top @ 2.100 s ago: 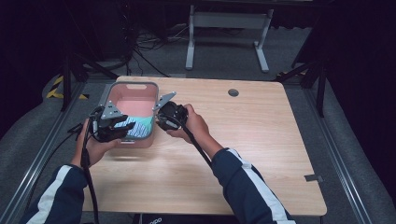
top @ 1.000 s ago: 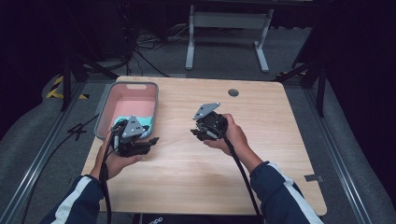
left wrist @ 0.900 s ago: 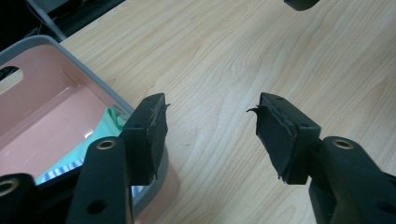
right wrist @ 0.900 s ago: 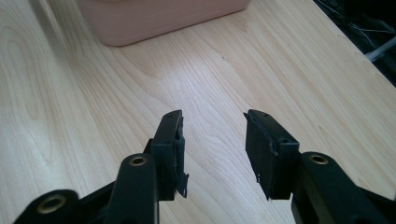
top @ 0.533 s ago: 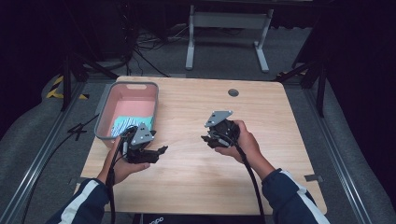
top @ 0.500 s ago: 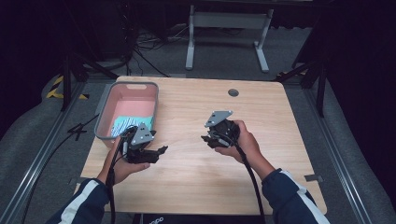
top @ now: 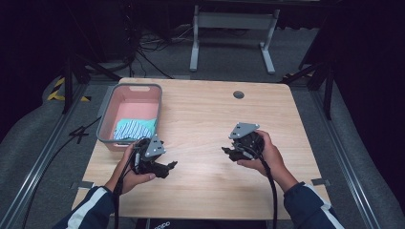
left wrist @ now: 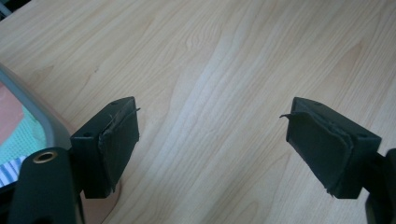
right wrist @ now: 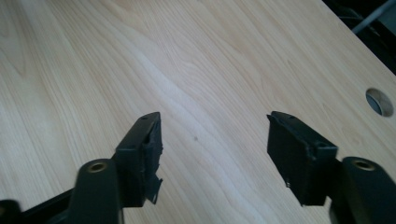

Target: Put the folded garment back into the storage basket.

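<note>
A pink basket (top: 109, 112) with a grey rim stands at the table's left side, and a folded teal striped cloth (top: 134, 129) lies inside it. My left gripper (top: 168, 167) rests low over the wood just in front of the basket, jaws open and empty (left wrist: 212, 140). The basket's rim (left wrist: 28, 100) and a bit of the cloth show at the left edge of the left gripper view. My right gripper (top: 229, 153) hovers over the middle right of the table, jaws open with only bare wood between them (right wrist: 215, 154).
A round cable hole (top: 239, 94) sits near the table's far edge, also seen in the right gripper view (right wrist: 379, 101). Cables trail from both grippers toward the near edge. Dark floor, rails and a metal stand (top: 232, 28) surround the table.
Both grippers have drawn back from the basket toward the person, the left down along the basket's front, the right across to the middle right. The cloth stays in the basket.
</note>
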Demonstrator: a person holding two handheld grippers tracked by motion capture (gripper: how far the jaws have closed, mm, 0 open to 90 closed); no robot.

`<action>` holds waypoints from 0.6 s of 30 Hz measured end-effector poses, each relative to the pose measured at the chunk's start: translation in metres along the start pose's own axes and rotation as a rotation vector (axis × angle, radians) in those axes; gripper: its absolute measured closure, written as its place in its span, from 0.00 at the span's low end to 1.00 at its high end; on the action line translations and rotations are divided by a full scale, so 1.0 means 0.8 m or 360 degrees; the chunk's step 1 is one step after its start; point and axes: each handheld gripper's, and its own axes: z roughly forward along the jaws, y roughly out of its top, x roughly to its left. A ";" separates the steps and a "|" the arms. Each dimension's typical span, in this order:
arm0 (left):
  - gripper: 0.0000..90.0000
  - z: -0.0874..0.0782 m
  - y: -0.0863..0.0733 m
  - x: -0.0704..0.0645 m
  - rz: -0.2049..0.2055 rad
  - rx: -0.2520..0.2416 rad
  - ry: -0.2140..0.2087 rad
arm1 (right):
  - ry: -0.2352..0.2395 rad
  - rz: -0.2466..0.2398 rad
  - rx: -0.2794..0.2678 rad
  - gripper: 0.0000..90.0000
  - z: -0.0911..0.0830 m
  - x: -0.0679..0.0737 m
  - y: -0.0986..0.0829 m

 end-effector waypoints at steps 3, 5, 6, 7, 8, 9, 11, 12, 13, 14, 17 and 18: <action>0.19 0.004 -0.006 -0.004 0.0026 -0.0012 -0.0019 | 0.0002 -0.0002 -0.0001 0.37 -0.003 -0.001 -0.016; 0.19 0.008 -0.008 -0.007 0.0044 0.0005 -0.0004 | -0.0012 0.0005 0.0001 0.36 -0.006 0.000 -0.026; 0.19 0.009 -0.010 -0.009 0.0044 0.0010 0.0000 | -0.0008 0.0008 -0.0003 0.36 -0.007 -0.001 -0.031; 0.19 0.010 -0.011 -0.010 0.0049 0.0020 0.0000 | 0.0001 0.0013 -0.0004 0.36 -0.008 -0.001 -0.036; 0.19 0.011 -0.013 -0.011 0.0049 0.0019 -0.0009 | -0.0001 0.0020 -0.0003 0.35 -0.009 -0.001 -0.041; 0.19 0.012 -0.014 -0.013 0.0058 0.0015 -0.0005 | -0.0007 0.0024 -0.0001 0.35 -0.009 -0.001 -0.048; 0.19 0.015 -0.018 -0.014 0.0021 0.0006 -0.0023 | -0.0007 0.0044 -0.0005 0.35 -0.011 -0.001 -0.058; 0.19 0.016 -0.020 -0.015 0.0014 0.0011 -0.0038 | -0.0003 0.0059 0.0000 0.34 -0.012 -0.002 -0.064; 0.19 0.018 -0.022 -0.016 0.0009 0.0019 -0.0039 | -0.0005 0.0058 -0.0003 0.34 -0.012 -0.002 -0.068; 0.19 0.019 -0.024 -0.017 0.0001 0.0021 -0.0030 | -0.0014 0.0061 -0.0006 0.33 -0.014 -0.003 -0.075; 0.19 0.022 -0.033 -0.017 -0.0025 0.0024 -0.0040 | -0.0023 0.0101 -0.0014 0.32 -0.017 -0.005 -0.095; 0.19 0.022 -0.035 -0.017 -0.0031 0.0020 -0.0038 | -0.0027 0.0122 -0.0025 0.32 -0.017 -0.006 -0.104</action>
